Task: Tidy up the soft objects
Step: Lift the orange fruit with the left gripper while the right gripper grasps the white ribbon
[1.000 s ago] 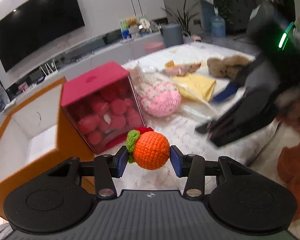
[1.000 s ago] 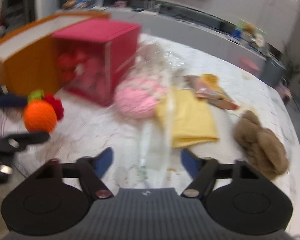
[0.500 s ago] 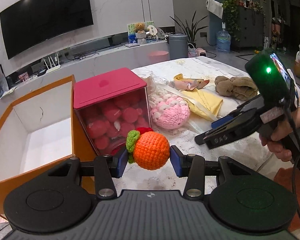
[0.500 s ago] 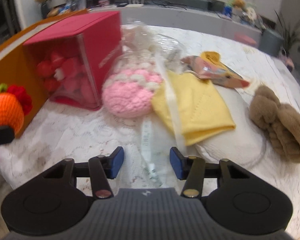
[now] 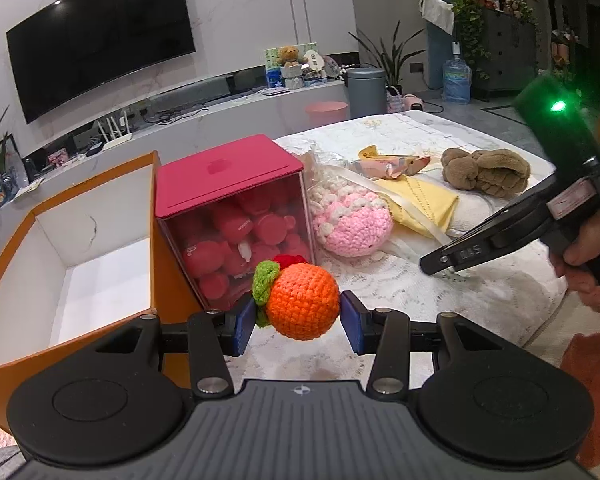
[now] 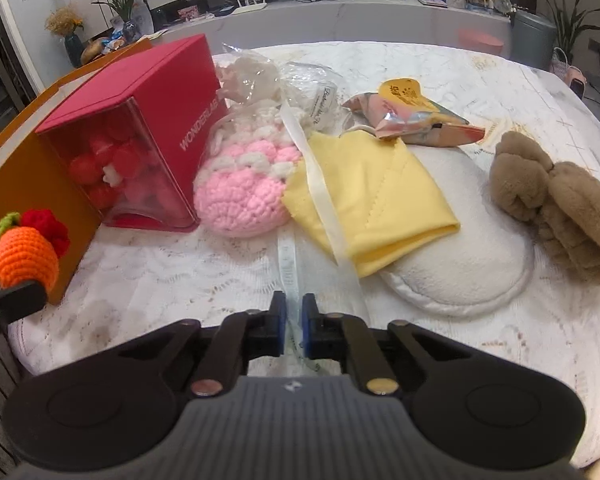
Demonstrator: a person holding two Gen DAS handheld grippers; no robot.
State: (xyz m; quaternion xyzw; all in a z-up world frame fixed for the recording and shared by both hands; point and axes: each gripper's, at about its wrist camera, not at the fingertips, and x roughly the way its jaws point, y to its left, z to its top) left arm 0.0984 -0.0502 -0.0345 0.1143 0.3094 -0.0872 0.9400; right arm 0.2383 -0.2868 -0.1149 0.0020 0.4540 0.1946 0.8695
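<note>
Since the earlier frames, the right gripper (image 6: 294, 330) has been lowered to the tabletop (image 6: 480, 352) and its fingers have just been closing on the pale ribbon (image 6: 288, 264) trailing from the bagged pink crochet piece (image 6: 240, 200); the ribbon is seen between the nearly met pads. Left wrist view: the crochet orange (image 5: 302, 300) is held pinched between the fingers of the left gripper (image 5: 298, 322), just beside the open orange box (image 5: 80, 240) and in front of the red lidded case (image 5: 228, 172). Right wrist view: yellow cloth (image 6: 372, 196), snack packet (image 6: 412, 120) and brown plush (image 6: 560, 208) lie untouched. Step judged in hand: securing the ribbon while the orange awaits boxing; next, a gentle draw on the ribbon.
</note>
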